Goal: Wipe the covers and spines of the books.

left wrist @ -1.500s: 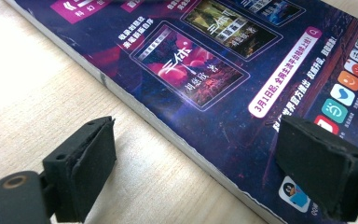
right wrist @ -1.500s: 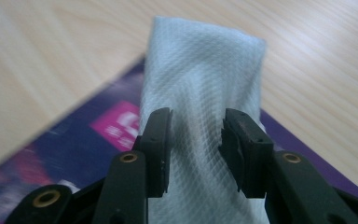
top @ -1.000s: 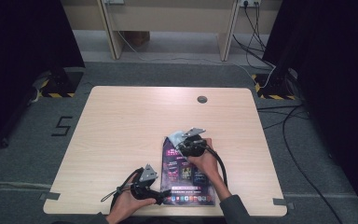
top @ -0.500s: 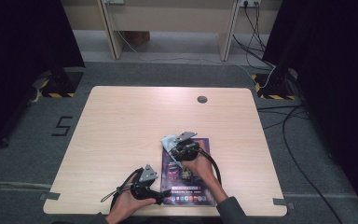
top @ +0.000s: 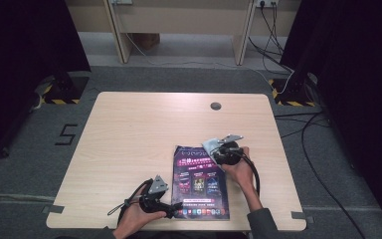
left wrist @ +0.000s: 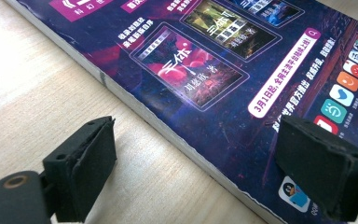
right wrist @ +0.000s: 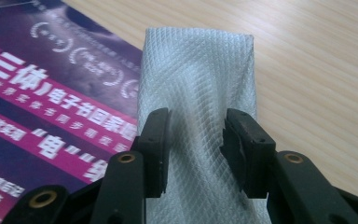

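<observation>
White woven cloth (right wrist: 196, 84) sliding toward three o'clock off the magazine (top: 199, 181), clamped in right hand-held gripper (right wrist: 194, 140); left hand-held gripper (left wrist: 205, 163) gaping, steadying.

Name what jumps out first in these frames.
The dark purple booklet lying flat at the near edge of the pale table. The right tongs pinch a folded white cloth at the booklet's top right corner. The left tongs stand open, straddling the booklet's lower left edge.
</observation>
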A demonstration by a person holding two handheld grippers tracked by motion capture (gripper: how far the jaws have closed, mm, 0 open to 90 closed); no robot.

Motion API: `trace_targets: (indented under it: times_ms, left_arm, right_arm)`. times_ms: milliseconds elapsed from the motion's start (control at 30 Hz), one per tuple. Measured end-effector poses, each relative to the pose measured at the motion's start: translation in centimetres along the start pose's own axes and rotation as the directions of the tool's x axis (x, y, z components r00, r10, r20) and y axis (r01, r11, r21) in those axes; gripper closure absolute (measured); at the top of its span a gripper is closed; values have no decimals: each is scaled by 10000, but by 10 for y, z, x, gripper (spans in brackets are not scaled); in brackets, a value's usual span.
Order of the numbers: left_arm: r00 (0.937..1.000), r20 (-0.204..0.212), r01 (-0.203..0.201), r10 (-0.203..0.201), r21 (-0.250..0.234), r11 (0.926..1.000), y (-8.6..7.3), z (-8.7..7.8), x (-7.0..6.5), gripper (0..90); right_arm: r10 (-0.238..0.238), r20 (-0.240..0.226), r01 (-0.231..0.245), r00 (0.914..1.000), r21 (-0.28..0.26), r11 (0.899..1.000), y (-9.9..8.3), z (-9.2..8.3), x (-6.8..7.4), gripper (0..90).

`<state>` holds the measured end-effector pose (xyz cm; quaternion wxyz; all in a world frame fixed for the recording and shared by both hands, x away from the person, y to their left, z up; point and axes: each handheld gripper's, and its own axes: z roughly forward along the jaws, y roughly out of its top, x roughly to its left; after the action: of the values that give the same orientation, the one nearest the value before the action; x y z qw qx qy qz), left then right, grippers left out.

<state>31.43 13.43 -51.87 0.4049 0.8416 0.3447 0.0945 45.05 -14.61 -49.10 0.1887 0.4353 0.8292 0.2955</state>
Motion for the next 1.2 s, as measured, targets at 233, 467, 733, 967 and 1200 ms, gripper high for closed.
trace_targets:
  times_ms: [233, 467, 733, 967, 1200]
  left_arm:
    - [10000, 29, -52, 52, 56, 10000, 1, 0, 1, 116]
    - [10000, 13, -58, 58, 102, 9999, 1, 1, 1, 107]
    - [10000, -17, -32, 32, 69, 10000, 1, 1, 1, 101]
    - [10000, -16, -70, 70, 129, 9999, 1, 1, 1, 99]
    - [10000, 34, -92, 92, 98, 9999, 1, 1, 1, 109]
  right_arm:
    - [-335, 248, 335, 9991, 14, 9994, -2, -3, 12, 636]
    - [-934, -768, 927, 9927, -128, 9956, 1, -1, 48, 640]
    - [-1923, -1489, 1888, 9700, -375, 9813, 9, 4, 96, 636]
    - [-2622, -1873, 2590, 9467, -417, 9650, 12, 4, 120, 611]
    - [-2142, -2036, 2117, 9553, -346, 9767, 11, 5, 101, 583]
